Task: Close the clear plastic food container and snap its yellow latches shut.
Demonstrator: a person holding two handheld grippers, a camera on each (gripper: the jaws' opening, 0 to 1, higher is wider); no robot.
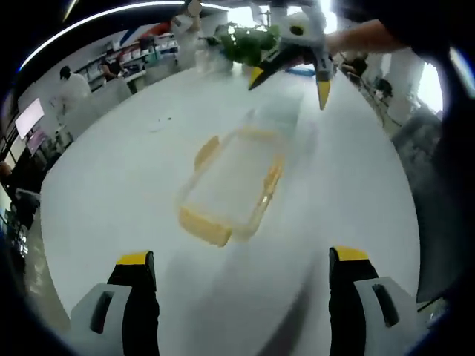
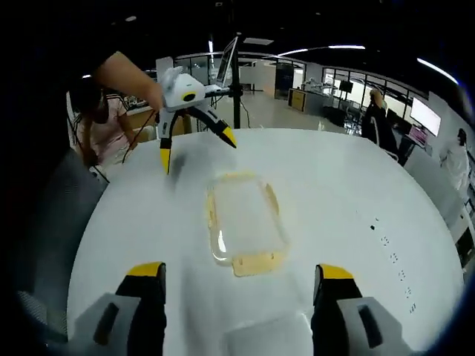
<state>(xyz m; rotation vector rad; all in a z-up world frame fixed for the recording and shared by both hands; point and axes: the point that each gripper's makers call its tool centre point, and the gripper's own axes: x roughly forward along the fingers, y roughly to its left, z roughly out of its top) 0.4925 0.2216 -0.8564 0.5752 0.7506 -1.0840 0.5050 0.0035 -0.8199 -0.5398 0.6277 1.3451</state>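
Now both my tongs hang spread and empty over the clear container, nothing gripped.

My left tongs (image 1: 241, 259) stand with jaws wide apart, and the clear plastic container (image 1: 230, 185) lies straight ahead of them on the white counter (image 1: 133, 185), well clear of the tips. My right tongs (image 2: 239, 271) are just as wide, and the container sits ahead between their jaws. From the left gripper view my right tongs come in from beyond the container. The lid looks to be resting on the box already, though blur keeps me from being sure. Yellow latches (image 2: 258, 261) show at the near end, more along the sides. I judge the best way is to steady one end with one set of tongs and press each latch flat down with the other, one at a time, squarely.
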